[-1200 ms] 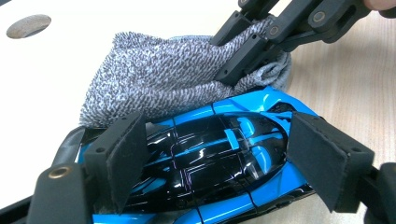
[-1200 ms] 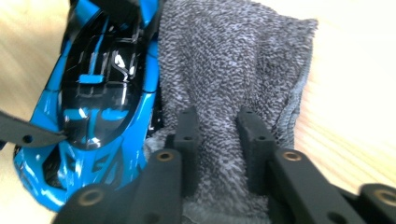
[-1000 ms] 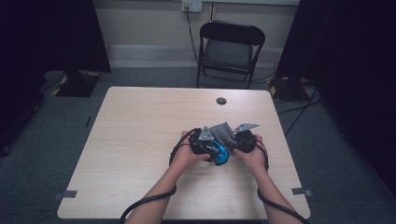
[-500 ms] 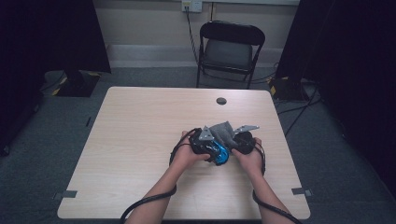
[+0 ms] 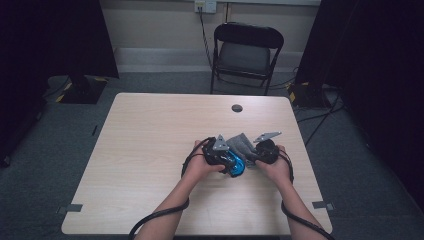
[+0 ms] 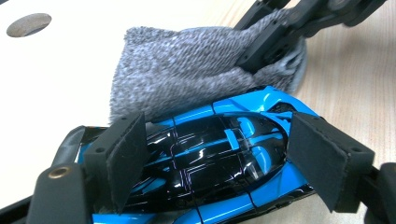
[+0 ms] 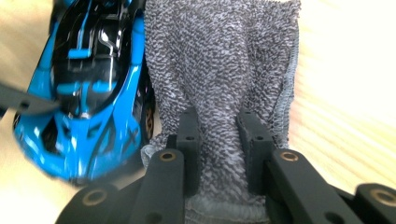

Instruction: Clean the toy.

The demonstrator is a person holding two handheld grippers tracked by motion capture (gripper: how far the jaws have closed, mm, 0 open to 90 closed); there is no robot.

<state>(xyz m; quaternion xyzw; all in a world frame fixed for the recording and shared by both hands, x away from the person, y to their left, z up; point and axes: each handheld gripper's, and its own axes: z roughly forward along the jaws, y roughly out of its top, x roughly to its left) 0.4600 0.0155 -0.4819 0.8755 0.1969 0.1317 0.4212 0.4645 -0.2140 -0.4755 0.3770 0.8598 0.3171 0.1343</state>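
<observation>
Clearly, the left gripper [image 6: 212, 161] is clamping the blue toy car [image 6: 210, 158] across its body, one pad on each flank, and this is keeping the car steady near the front right part of the table [image 5: 150, 150]. The right gripper [image 7: 218, 140] is pinching a grey cloth [image 7: 224, 60]; its jaws have just been closing, and a fold of the cloth is now bunched tight between the pads. The cloth is lying against the side of the car, so the person is probably preparing to wipe the car while the other hand is fixing it.

Around them the table is almost bare; a small dark round spot [image 5: 237, 108] is sitting well apart, toward the far edge. A black folding chair [image 5: 245, 50] is standing behind the table. Nothing is blocking the cloth, but the left pads are covering part of the car's flanks, so those places are staying out of reach for now.
</observation>
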